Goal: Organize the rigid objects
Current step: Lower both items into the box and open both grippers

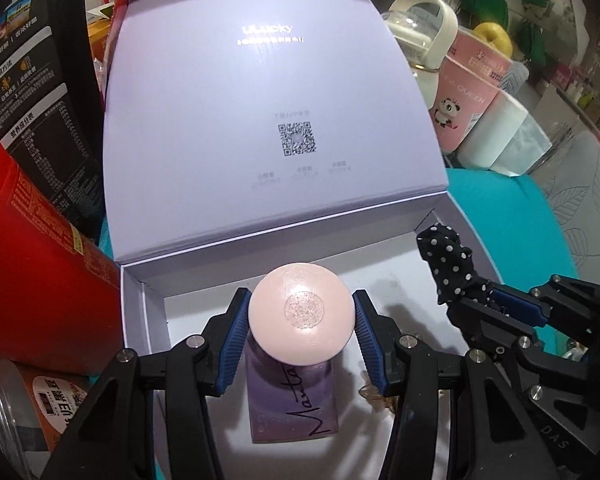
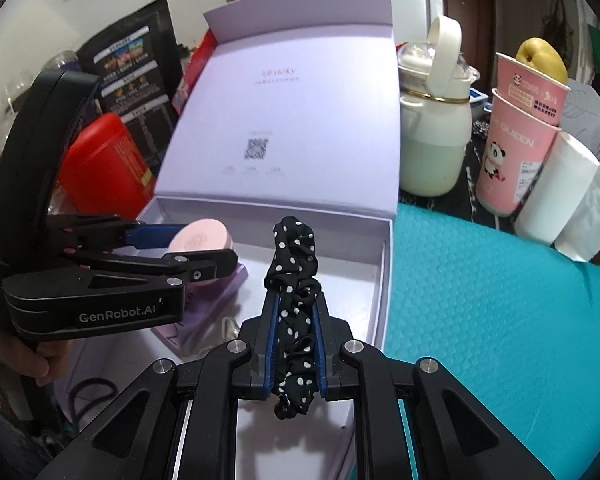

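over the open lilac gift box [image 1: 148, 304], we hold two grippers side by side. our left gripper [image 1: 302, 322] clasps a round pink compact [image 1: 302, 314] between its blue pads, above the box's white floor, where a purple card with handwritten script [image 1: 292, 408] lies flat beneath it. our right gripper [image 2: 294, 340] is clenched on a black scrunchie with white polka dots [image 2: 294, 280], whose free loop stands up past the fingertips, over the box's right half. the box lid [image 1: 268, 112] stands raised behind, a qr code printed inside. the box sits on a teal mat [image 2: 480, 300]; a red tin [image 1: 32, 272] stands just left of it, pink panda cups [image 2: 512, 152] to the right.
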A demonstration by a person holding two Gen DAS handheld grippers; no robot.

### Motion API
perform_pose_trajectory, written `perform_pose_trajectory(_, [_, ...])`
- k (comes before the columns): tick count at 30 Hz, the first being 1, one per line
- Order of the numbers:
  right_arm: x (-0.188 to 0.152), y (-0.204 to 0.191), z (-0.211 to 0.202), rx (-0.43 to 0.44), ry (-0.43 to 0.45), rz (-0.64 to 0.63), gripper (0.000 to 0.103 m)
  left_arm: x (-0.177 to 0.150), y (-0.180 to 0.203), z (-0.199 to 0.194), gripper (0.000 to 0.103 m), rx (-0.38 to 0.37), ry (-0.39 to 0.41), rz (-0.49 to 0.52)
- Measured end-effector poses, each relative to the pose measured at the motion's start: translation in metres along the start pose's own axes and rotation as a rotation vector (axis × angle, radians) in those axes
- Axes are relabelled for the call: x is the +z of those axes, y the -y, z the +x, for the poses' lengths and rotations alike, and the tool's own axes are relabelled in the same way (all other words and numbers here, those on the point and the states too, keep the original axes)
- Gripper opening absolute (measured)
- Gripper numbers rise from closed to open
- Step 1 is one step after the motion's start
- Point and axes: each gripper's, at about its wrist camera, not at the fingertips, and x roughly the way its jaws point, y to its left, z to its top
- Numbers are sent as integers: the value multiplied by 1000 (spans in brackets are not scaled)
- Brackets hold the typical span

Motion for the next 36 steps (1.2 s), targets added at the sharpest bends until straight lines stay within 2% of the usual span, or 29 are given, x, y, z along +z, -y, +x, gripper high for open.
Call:
perform_pose_trajectory(6, [-3, -1, 8, -1, -28, -7, 15, -2, 0, 15, 50, -8, -56, -12])
perform_pose_trajectory(14, [-7, 0, 16, 8, -72, -13, 18, -1, 3, 16, 50, 21, -58, -4])
perform_pose_trajectory(19, [-8, 2, 17, 0, -86, -1, 18, -2, 3, 27, 51, 40, -118, -11])
perform_pose_trajectory(21, [-7, 2, 16, 6, -84, -5, 21, -2, 2, 31, 51, 40, -154, -26])
perform_pose_trajectory(26, [-7, -2, 11, -12, -64, -23, 41, -3, 6, 29, 52, 62, -150, -20])
perform_pose_trajectory(29, [-6, 3, 10, -10, -66, -7, 42, -2, 6, 23, 52, 62, -142, -21])
perform_pose_trajectory(30, [-6, 4, 9, -8, -67, -2, 42, -2, 6, 21, 54, 66, -138, -21])
perform_pose_trajectory(33, [-6, 5, 7, -8, -66, 4, 42, -1, 4, 14, 78, 73, -115, -23])
perform_pose_trajectory(36, [-4, 4, 4, -4, -60, 5, 42, 1, 1, 4, 79, 65, -95, -29])
